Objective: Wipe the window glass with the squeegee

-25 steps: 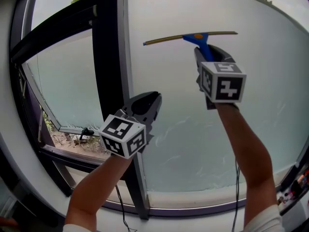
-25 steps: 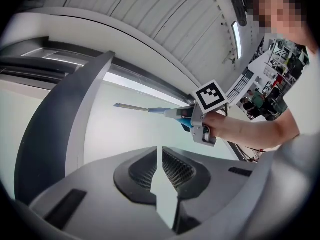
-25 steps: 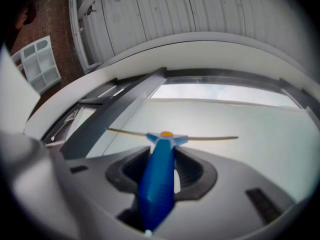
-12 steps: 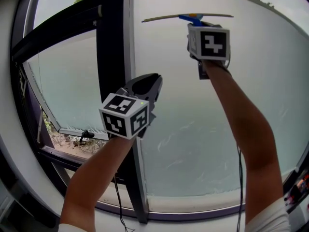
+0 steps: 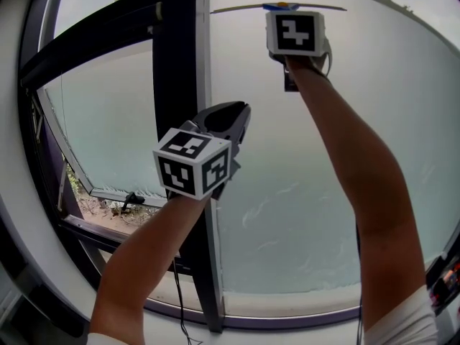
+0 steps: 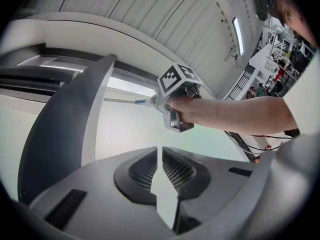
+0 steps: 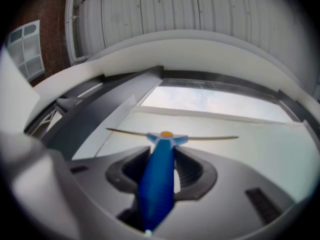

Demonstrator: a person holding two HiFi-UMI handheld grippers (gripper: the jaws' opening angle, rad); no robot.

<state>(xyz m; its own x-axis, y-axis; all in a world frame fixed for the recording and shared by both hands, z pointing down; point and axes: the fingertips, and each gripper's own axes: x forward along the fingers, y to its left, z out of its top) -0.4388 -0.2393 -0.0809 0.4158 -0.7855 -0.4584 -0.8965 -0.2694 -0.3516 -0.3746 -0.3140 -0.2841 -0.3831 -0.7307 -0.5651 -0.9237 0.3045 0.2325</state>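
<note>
Window glass (image 5: 287,214), squeegee (image 7: 159,179) blade horizontal, handle in right claw (image 7: 165,156)

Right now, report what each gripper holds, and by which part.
The right gripper is shut on the squeegee, clamping its blue handle. The left gripper holds nothing; its jaws are together.

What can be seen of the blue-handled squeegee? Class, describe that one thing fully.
The blue-handled squeegee has a smooth, rounded blue handle, plastic by its look, which widens into a blue head with an orange spot. Across the head runs a long, thin, yellowish blade, roughly level. The right gripper is shut on the handle, its fingers on either side. The blade sits near the top of the frosted window glass; whether it touches the glass cannot be told.
</note>
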